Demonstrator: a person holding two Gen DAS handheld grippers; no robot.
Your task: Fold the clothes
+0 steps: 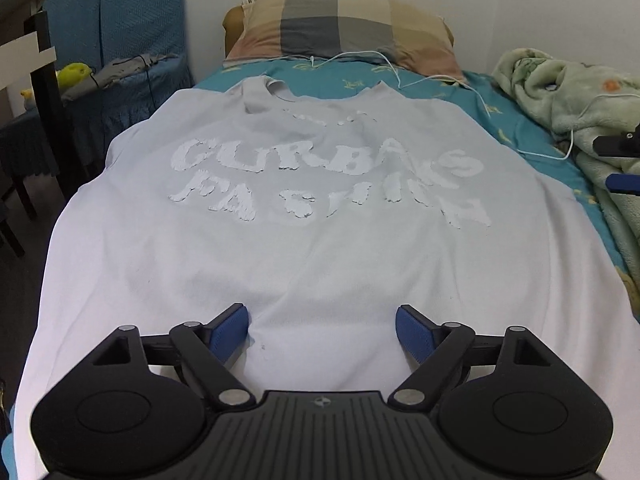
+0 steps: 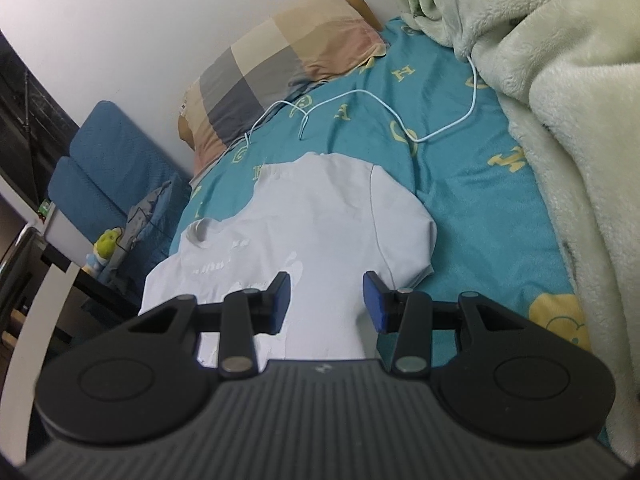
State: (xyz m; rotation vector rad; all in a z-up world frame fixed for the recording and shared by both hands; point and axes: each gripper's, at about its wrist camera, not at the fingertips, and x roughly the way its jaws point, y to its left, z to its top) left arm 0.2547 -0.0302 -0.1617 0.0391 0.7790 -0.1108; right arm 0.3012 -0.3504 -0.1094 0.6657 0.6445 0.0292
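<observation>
A pale grey T-shirt (image 1: 320, 220) with raised white lettering lies flat, print up, on the bed, collar toward the pillow. My left gripper (image 1: 322, 326) is open and empty, low over the shirt's lower part near the hem. In the right wrist view the same shirt (image 2: 320, 224) shows with its right sleeve (image 2: 404, 224) spread on the teal sheet. My right gripper (image 2: 326, 300) is open and empty, above the shirt just below that sleeve. The right gripper's fingers also show at the left wrist view's right edge (image 1: 620, 160).
The bed has a teal sheet (image 2: 460, 184). A checked pillow (image 1: 340, 28) lies at the head, a white cable (image 2: 400, 120) runs across the sheet, and a fluffy green blanket (image 2: 560, 120) is heaped on the right. A blue chair (image 1: 120, 40) stands to the left.
</observation>
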